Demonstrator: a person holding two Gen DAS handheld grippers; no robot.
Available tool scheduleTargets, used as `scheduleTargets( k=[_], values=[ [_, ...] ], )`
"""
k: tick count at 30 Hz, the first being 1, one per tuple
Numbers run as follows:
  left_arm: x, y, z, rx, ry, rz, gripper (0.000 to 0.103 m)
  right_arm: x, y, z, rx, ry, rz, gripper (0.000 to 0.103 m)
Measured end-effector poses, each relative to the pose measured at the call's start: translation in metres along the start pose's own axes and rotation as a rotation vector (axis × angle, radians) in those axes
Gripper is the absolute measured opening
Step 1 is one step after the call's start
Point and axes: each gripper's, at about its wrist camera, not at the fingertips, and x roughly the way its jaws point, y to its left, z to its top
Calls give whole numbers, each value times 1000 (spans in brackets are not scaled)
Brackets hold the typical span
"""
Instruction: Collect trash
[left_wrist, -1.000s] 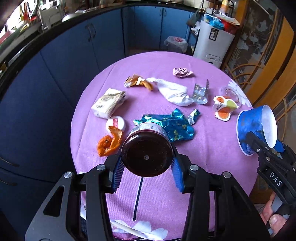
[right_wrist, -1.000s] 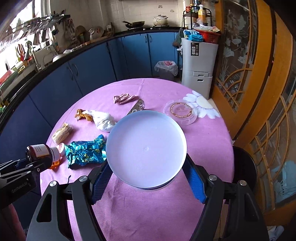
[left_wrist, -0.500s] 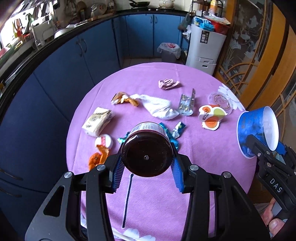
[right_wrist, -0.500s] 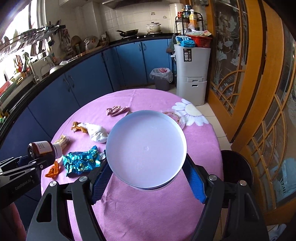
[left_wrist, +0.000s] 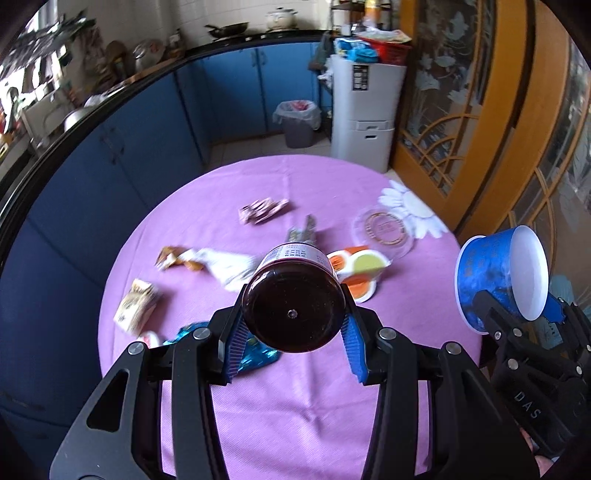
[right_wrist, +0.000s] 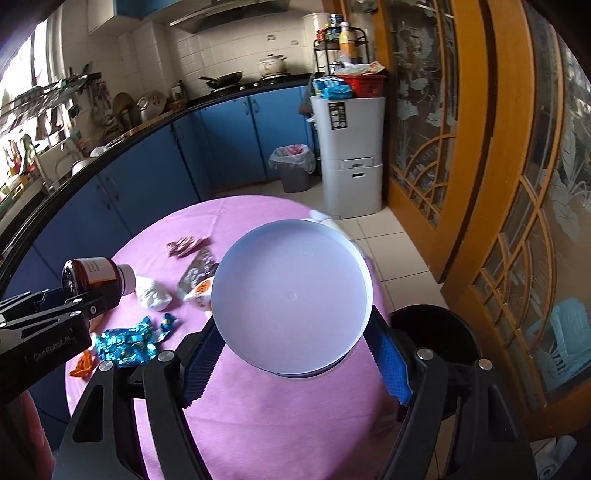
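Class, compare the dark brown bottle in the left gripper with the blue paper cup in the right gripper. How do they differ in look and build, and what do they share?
The brown bottle is dark and glossy, with a white label and white cap; the blue paper cup is patterned blue with a white base.
The bottle is narrower and capped; the cup is wider and tapered.
Shared: each is held sideways off the table, base toward its own camera, the bottle in the left gripper, the cup in the right gripper.

Left gripper raised, jaws clamped around a load, right gripper alongside, likewise clamped, both aimed forward

Round purple-clothed table carries scattered wrappers and a clear lid.
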Motion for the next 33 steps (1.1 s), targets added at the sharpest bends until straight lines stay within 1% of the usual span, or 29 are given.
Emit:
scheduleTargets(
  k=[7,12,22,28,31,33],
  values=[
    [8,-37,14,67,-8,-20,46,0,-25,3,40,-10,-22,72],
    [10,-62,23,124,-29,-32,46,0,-42,6,63,-21,-48,72],
    [24,-112,44,200,-36,-54,46,2,-87,14,116,-51,-130,72],
    [29,-140,56,239,-59,-65,46,8,-118,19,150,-57,-169,73],
    [31,-153,60,256,-66,-72,46,15,-128,20,150,-50,-178,74],
    [33,-162,62,268,-70,-77,46,17,-136,21,155,-56,-176,82]
  ],
)
